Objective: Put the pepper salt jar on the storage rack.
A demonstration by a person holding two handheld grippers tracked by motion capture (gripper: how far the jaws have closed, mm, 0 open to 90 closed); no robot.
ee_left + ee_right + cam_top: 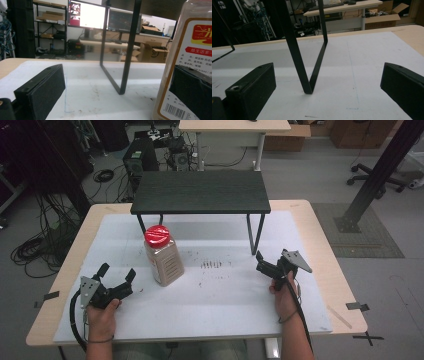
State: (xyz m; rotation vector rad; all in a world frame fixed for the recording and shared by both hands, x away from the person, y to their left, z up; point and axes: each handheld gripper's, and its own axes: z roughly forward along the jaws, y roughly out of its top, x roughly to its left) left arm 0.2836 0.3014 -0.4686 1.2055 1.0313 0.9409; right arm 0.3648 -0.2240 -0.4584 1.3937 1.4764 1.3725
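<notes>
Both grippers rest low over the white mat (225, 295) with jaws spread wide and nothing between them. Left gripper (118, 274) sits just beside the red-capped jar (163, 256), which stands upright to its right, near but apart; in the left gripper view the jar (190, 50) rises behind the right-hand jaw. Right gripper (263, 262) lies well apart from the jar, facing a leg of the black shelf (200, 192).

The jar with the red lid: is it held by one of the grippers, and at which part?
Nothing is held. The jar stands free on the table; the left gripper and the right gripper are both open.
</notes>
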